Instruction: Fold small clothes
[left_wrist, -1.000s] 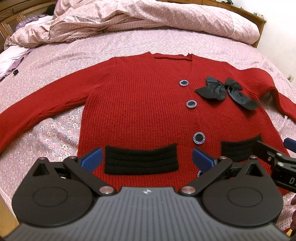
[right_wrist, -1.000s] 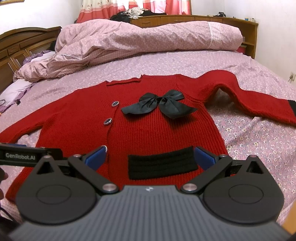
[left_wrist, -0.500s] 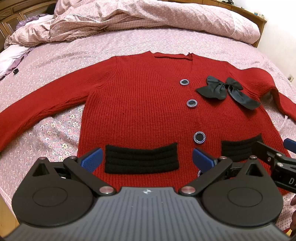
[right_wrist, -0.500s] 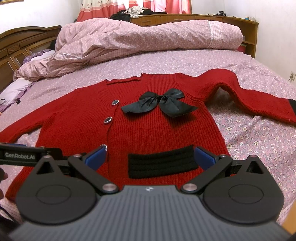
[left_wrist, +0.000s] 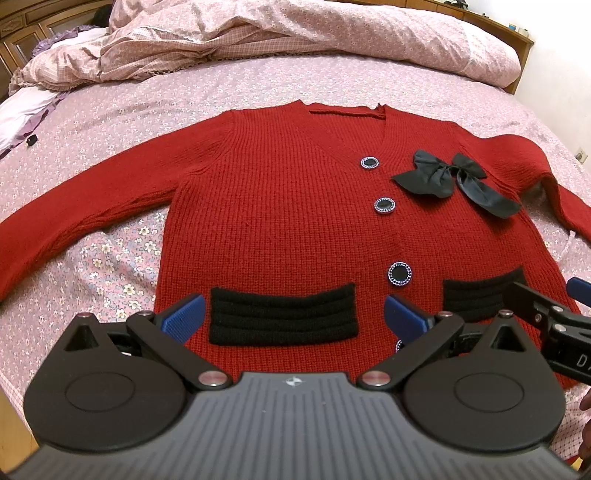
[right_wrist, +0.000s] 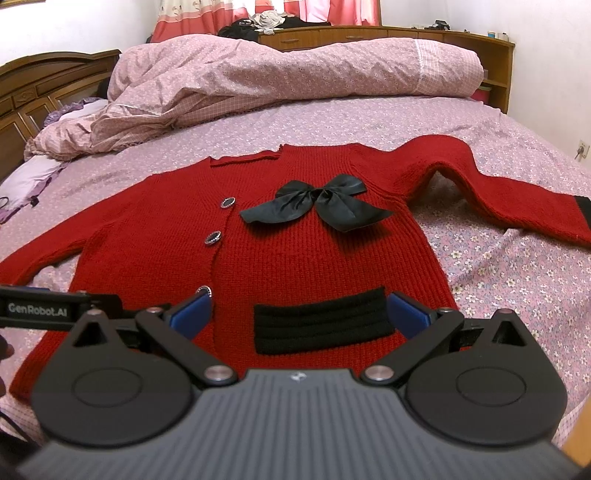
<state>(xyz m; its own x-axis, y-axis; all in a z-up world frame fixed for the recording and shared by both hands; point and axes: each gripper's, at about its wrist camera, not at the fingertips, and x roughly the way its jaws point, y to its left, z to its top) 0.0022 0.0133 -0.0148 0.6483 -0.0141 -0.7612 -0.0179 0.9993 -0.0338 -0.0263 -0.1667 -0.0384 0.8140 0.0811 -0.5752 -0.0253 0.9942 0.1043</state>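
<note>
Jaws of both the left gripper (left_wrist: 293, 317) and right gripper (right_wrist: 299, 312) are spread wide, empty, above the hem at 6 o'clock of a red cardigan (left_wrist: 280, 221) lying flat, buttoned, on the bed (left_wrist: 122, 258); a black bow (right_wrist: 317, 205) sits on its chest, a bunched quilt (right_wrist: 277, 74) at 12 o'clock.
</note>
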